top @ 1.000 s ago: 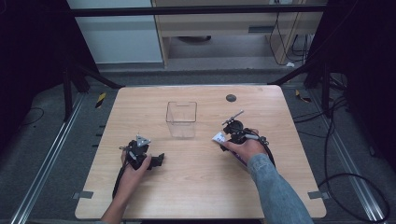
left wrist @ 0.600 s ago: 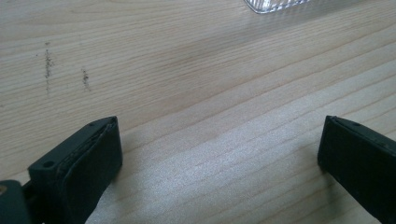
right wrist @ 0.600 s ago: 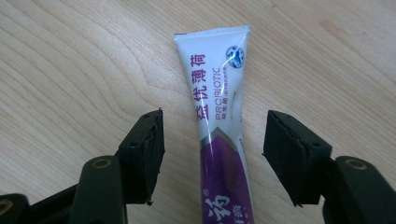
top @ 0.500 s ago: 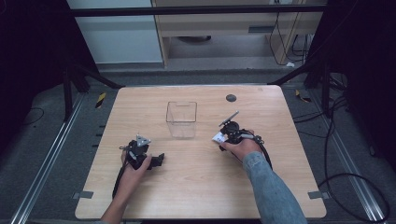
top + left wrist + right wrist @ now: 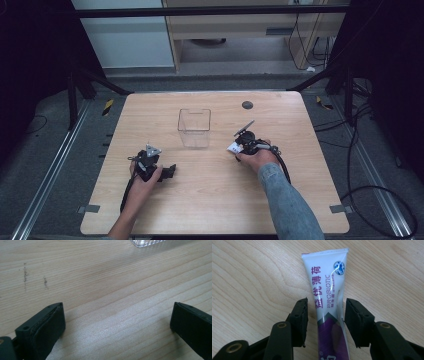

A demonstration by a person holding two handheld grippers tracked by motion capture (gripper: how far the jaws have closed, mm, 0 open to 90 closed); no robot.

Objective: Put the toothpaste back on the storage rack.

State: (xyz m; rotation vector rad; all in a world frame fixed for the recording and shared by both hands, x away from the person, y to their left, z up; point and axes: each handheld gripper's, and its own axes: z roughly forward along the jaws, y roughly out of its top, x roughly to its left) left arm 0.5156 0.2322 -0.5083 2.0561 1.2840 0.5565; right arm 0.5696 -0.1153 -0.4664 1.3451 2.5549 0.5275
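Observation:
A white and purple toothpaste tube (image 5: 327, 285) printed "PROBIOTIC" lies flat on the wooden table (image 5: 210, 200), its crimped end pointing away from my right gripper (image 5: 325, 307). That gripper's jaws stand on either side of the tube's middle, with a narrow gap on the left side, so it is open around the tube. In the high view the tube's white end (image 5: 233, 147) shows just left of the right gripper (image 5: 239, 145), right of centre. My left gripper (image 5: 170, 171) rests on the table at the front left, and its jaws (image 5: 117, 315) are wide apart over bare wood.
A clear plastic box (image 5: 194, 127) stands upright at the table's middle, between the two grippers and a little farther back; its lower edge (image 5: 150, 242) shows in the left gripper view. A small dark round spot (image 5: 247, 105) sits near the far edge.
My right gripper has shifted slightly left and toward the front, staying at the tube. The left hand and gripper have not moved.

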